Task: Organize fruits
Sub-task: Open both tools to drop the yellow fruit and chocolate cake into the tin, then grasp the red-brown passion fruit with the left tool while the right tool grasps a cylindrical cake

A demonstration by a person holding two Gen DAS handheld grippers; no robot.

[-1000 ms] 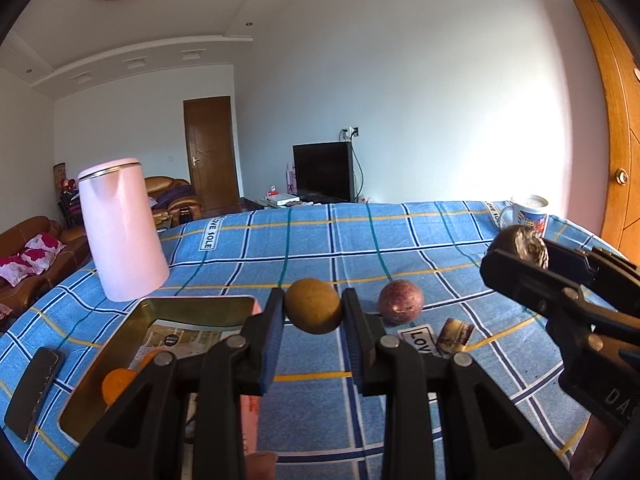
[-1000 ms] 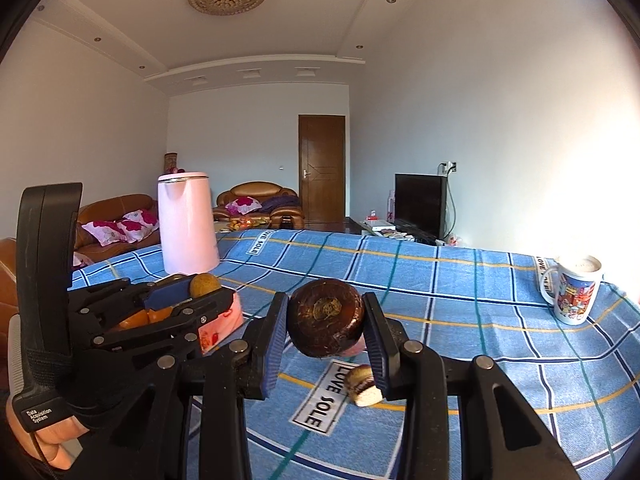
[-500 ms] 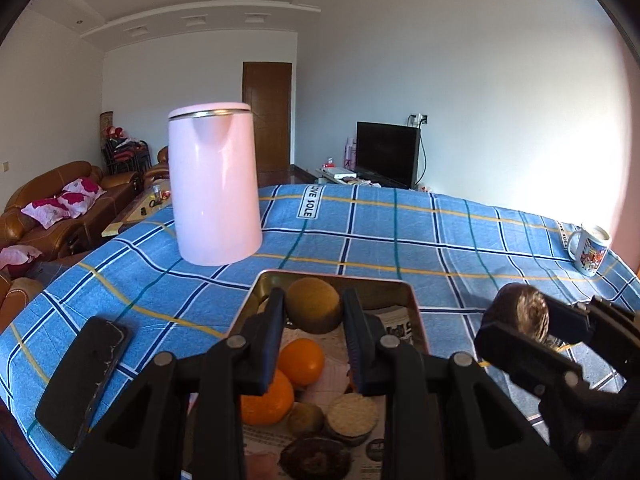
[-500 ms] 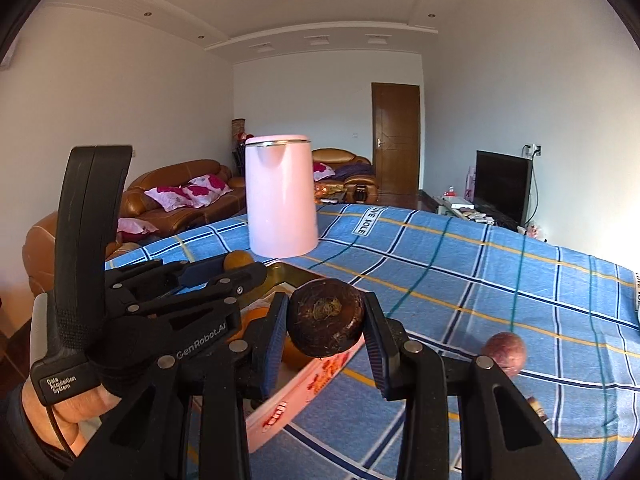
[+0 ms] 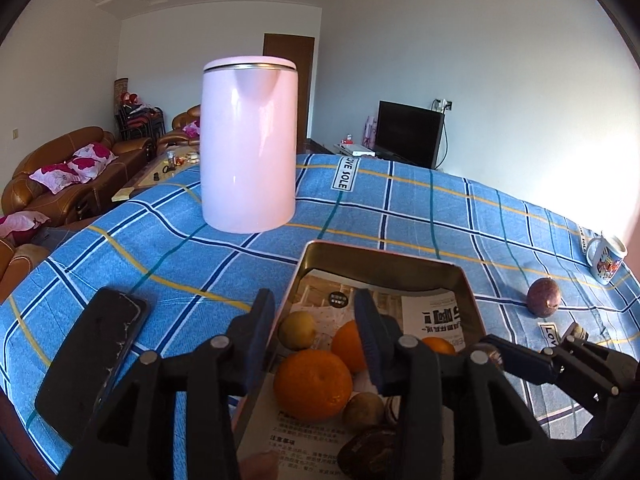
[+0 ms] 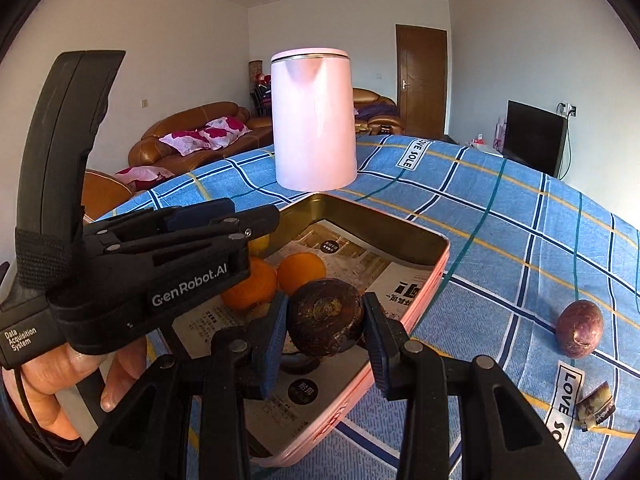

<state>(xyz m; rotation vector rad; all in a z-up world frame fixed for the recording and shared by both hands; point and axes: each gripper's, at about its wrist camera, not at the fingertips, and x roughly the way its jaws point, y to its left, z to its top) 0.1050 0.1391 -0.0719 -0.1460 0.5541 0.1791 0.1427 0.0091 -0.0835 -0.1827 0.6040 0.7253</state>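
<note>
My left gripper [image 5: 314, 316] hangs over the pink tin tray [image 5: 380, 254], and its jaws are opening with nothing pressed between them. A yellow-brown fruit [image 5: 297, 330] lies in the tray just below, beside two oranges [image 5: 312, 384]. My right gripper [image 6: 325, 332] holds a dark brown round fruit [image 6: 325, 322] above the tray's near right part [image 6: 400, 224]. Its jaws are starting to open, though both pads touch the fruit. A purple fruit [image 6: 580, 328] rests on the blue checked cloth to the right of the tray.
A tall pink kettle [image 5: 248, 148] stands behind the tray. A black phone [image 5: 92, 356] lies left of it, a mug [image 5: 606, 258] at the far right edge. A small wrapper [image 6: 596, 404] lies near the purple fruit. A hand [image 6: 80, 376] grips the left tool.
Both grippers swung left from over the cloth to over the tray. The left gripper let go of the yellow-brown fruit, which now lies in the tray. The right one sank, still carrying the dark fruit.
</note>
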